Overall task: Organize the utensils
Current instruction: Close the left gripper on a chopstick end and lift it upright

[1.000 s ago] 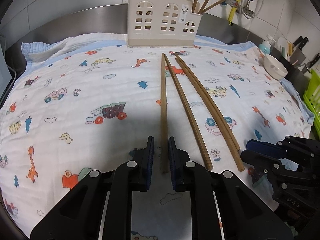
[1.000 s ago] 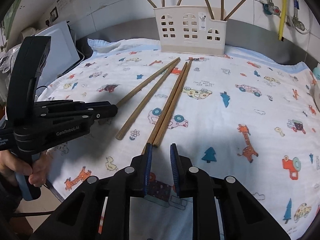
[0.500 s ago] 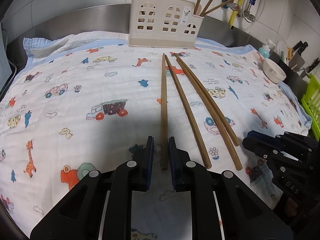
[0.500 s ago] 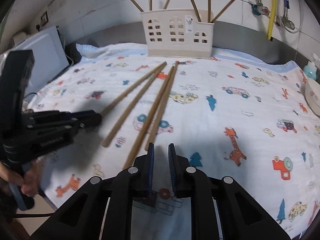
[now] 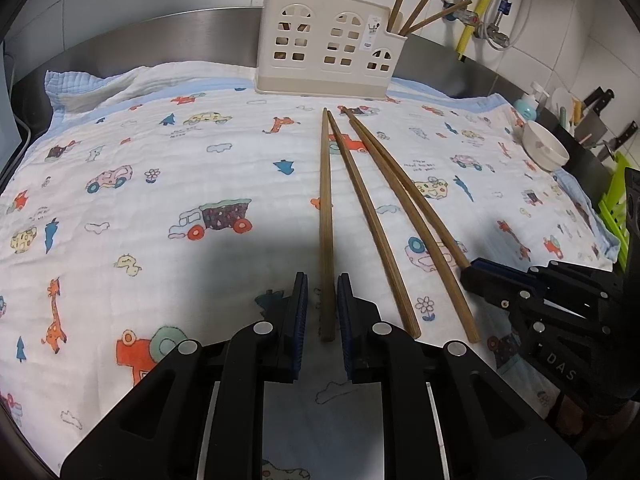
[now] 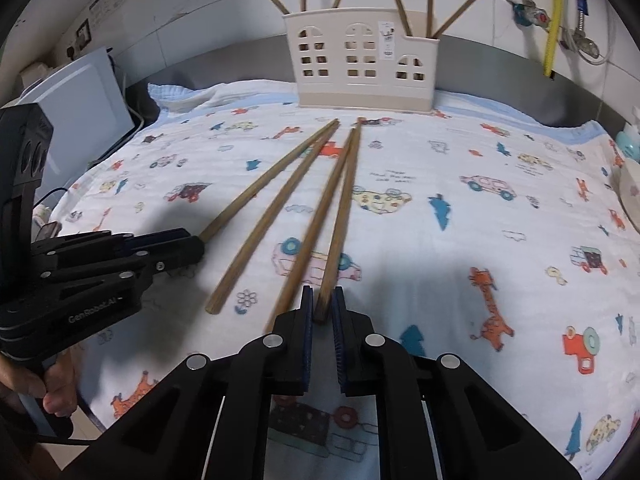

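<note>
Over the tabletop's cartoon cloth [image 6: 460, 240], my right claw [image 6: 322, 312] has moved up and now has its jaws round the end of one chopstick [image 6: 340, 216], nearly pinching it, while my left claw [image 5: 322, 300] still waits open round another chopstick [image 5: 326, 216], so both can soon go in the holder [image 6: 360, 68].

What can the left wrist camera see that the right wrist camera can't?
Only the left wrist view shows knives and a green rack at the far right. Only the right wrist view shows a white appliance at the left and the person's fingers under the left gripper. Both show four loose chopsticks on the cartoon cloth and the cream holder at the back.
</note>
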Demonstrator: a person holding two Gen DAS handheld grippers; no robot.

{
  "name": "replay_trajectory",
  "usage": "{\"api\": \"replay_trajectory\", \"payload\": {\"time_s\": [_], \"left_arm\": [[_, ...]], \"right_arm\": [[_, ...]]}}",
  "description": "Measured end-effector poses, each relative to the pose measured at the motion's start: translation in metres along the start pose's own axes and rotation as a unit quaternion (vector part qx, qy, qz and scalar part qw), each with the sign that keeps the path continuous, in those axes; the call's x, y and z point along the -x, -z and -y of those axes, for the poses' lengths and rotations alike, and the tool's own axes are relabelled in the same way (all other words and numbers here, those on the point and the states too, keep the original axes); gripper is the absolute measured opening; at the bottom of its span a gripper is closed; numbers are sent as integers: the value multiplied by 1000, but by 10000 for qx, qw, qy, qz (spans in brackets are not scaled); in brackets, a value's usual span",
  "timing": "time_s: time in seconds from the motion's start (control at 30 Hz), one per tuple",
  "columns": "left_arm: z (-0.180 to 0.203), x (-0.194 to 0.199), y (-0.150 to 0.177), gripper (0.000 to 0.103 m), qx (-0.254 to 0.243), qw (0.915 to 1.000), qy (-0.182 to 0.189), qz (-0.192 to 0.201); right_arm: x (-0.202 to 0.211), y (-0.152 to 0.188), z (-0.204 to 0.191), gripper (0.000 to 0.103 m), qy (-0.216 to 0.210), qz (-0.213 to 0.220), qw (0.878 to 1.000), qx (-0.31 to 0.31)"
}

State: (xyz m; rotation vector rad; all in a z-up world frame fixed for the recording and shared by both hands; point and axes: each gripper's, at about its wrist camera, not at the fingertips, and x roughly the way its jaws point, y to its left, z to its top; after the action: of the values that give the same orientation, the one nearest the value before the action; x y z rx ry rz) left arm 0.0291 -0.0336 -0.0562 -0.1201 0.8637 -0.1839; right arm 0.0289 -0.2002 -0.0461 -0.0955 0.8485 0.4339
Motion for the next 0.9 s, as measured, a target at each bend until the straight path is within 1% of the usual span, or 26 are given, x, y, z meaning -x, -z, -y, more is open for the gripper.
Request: {"api": "replay_trajectory", "payload": {"time_s": [0.17,0.3,0.4,0.43,0.47,0.53,0.7,0.83,0.9], "left_arm": [[5,-5,-2,15,-16,9999,82,64],[7,-10,-8,15,-44,9999,101,51],[8,-13,-12,12,-96,9999,83,5],[7,-13,-13,8,-77,10000,50,0],[6,-13,-14,7,-56,10000,43,-6],[4,-9,-15,7,30,9999,130,31],[4,21,-31,6,-30,9988,199,453],[3,44,-54,6,-79,9959,276,863],[4,52,-68,6,-135,9944,268,1012]], "right_arm": [[-5,-3,-1,10,19,56,10000,66],[-4,-4,5,9,-110,41,9999,-58],[5,-5,8,9,-109,147,9998,-82],[10,-6,9,9,-102,210,9997,-86],[14,-7,10,9,-112,259,9996,-90],[26,-10,12,9,-104,405,9991,-49],[70,-33,22,7,26,959,9953,154],[97,-63,34,7,-83,1302,9913,171],[103,-76,37,7,-137,1394,9900,183]]}}
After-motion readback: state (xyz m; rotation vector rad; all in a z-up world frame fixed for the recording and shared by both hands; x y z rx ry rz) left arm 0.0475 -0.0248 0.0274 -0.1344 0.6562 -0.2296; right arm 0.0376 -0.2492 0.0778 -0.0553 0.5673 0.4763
